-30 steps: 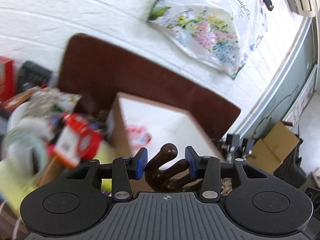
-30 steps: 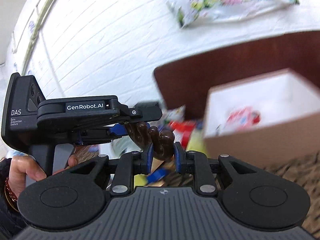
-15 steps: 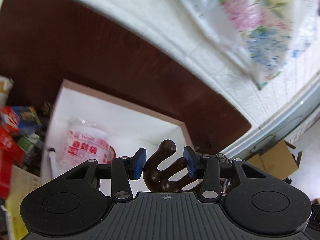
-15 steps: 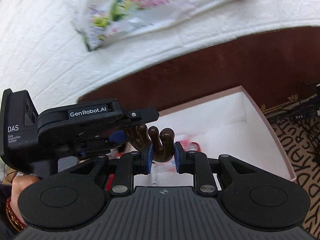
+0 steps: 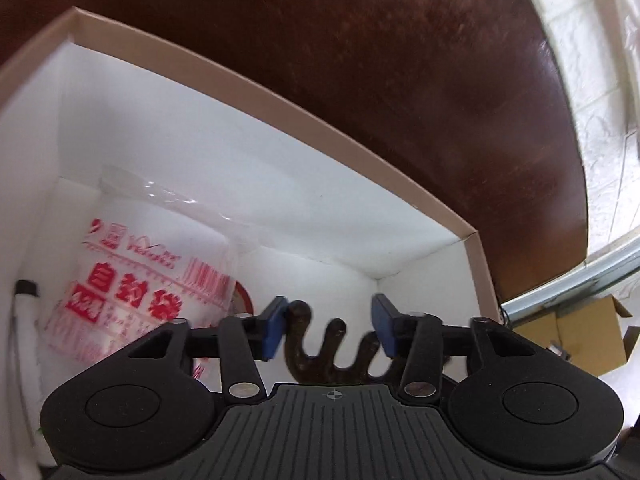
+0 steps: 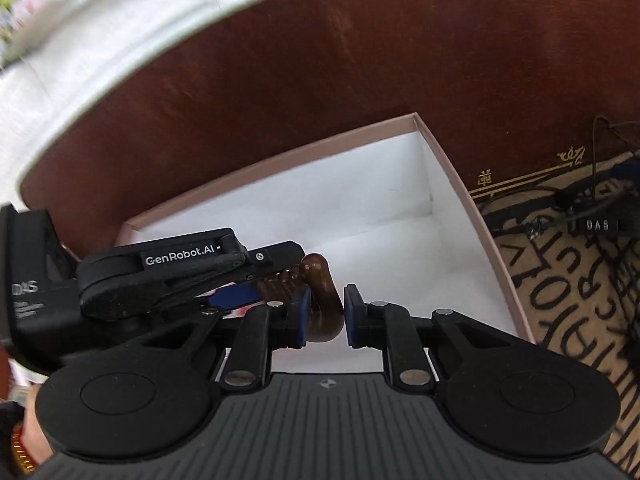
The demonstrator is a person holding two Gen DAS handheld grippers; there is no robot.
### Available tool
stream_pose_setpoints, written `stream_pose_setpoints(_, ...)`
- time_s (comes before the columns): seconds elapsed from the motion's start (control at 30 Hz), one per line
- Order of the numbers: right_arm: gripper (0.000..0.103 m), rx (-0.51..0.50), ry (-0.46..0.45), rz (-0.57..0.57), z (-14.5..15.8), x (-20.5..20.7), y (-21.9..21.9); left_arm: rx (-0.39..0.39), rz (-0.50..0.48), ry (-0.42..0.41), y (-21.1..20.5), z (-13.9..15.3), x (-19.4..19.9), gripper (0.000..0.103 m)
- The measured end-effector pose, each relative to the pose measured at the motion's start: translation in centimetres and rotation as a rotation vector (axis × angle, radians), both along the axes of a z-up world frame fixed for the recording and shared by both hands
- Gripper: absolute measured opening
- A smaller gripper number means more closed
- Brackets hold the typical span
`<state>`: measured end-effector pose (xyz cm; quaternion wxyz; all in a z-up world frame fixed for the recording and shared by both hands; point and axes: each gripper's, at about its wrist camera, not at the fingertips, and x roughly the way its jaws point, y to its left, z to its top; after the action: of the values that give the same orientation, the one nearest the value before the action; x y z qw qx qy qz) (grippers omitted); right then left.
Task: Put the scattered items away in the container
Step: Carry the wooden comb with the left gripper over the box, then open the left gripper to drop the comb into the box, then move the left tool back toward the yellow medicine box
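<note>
Both my grippers over the box (image 5: 256, 92), white inside, pinkish rim, standing on a dark brown surface (image 5: 400, 60).

Left gripper (image 5: 330, 330): fingers spread wide. Brown hook rack (image 5: 332, 344) sits between the blue pads; left pad touches its left prong, right pad looks clear of it.

Right gripper (image 6: 325, 314): fingers narrow, pinched on one curved prong of the hook rack (image 6: 322, 300). Rack hangs above the box's white floor, near its near side.

Writing seen from the right wrist: "GenRobot.AI" in white on the left gripper's arm (image 6: 180, 260), "DAS" on its body at far left. Another "DAS" tag on black gear to the right, on a tan mat (image 6: 580, 292) with large black letters, not readable whole.

In the box, left side: clear plastic bag (image 5: 136, 280) with red Chinese print and a red barcode; too blurred to read. A red ring edge shows just behind it.

Cardboard boxes (image 5: 576, 336) far right, beyond the surface.
</note>
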<state>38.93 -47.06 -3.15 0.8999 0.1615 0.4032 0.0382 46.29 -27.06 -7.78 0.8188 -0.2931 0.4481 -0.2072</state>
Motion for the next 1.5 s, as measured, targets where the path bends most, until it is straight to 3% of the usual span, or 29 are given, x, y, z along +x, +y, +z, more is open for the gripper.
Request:
stream_pose_setpoints(0.07, 0.020, -0.006, 0.009, -0.009, -0.6, 0.9, -0.2, -0.012, 0.004, -0.003, -0.3, -0.4, 0.4, 0.077)
stream_pose_setpoints(0.1, 0.020, -0.006, 0.011, -0.017, -0.8, 1.3, -0.4, -0.029, 0.003, -0.006, -0.3, -0.5, 0.5, 0.093)
stream_pose_setpoints(0.13, 0.020, -0.005, 0.011, -0.027, -1.0, 1.6, -0.5, -0.038, 0.002, -0.012, -0.3, -0.6, 0.5, 0.103)
stream_pose_setpoints(0.2, 0.022, -0.008, -0.002, -0.056, -1.5, 2.0, -0.6, -0.022, 0.002, -0.038, -0.4, -0.5, 0.3, 0.103)
stream_pose_setpoints(0.27, 0.050, 0.013, -0.019, -0.083, -1.7, 2.1, -0.8, -0.024, 0.013, -0.041, -0.1, -0.5, 0.4, 0.103)
stream_pose_setpoints(0.37, 0.073, 0.033, -0.025, -0.057, -1.8, 1.8, -0.3, -0.056, 0.020, -0.016, 0.6, -0.6, 0.5, 0.103)
stream_pose_setpoints(0.47, 0.088, 0.044, -0.033, -0.020, -1.7, 1.4, 0.5, -0.042, 0.012, -0.012, 0.9, 0.0, 0.6, 0.103)
stream_pose_setpoints(0.73, 0.093, 0.044, -0.053, -0.018, -0.2, 0.2, 1.7, -0.046, -0.025, -0.051, 1.8, 2.8, -1.5, 0.103)
stream_pose_setpoints(0.9, 0.093, 0.081, -0.068, 0.017, 2.3, -2.9, 2.2, -0.072, -0.084, -0.102, 3.9, 5.7, -5.4, 0.103)
stream_pose_setpoints(1.13, 0.096, 0.061, -0.206, 0.111, 6.0, -11.4, 6.7, -0.077, -0.140, -0.198, 9.4, 9.6, -15.3, 0.103)
stream_pose_setpoints(1.23, 0.098, 0.075, -0.273, 0.149, 6.3, -15.9, 9.2, -0.063, -0.145, -0.248, 12.3, 10.3, -20.1, 0.103)
stream_pose_setpoints(1.37, 0.101, 0.126, -0.321, 0.228, 5.7, -21.2, 13.3, 0.024, -0.109, -0.327, 16.4, 10.7, -26.5, 0.103)
stream_pose_setpoints(1.5, 0.101, 0.089, -0.372, 0.316, 4.8, -25.8, 18.4, 0.109, -0.048, -0.399, 20.0, 9.8, -32.1, 0.103)
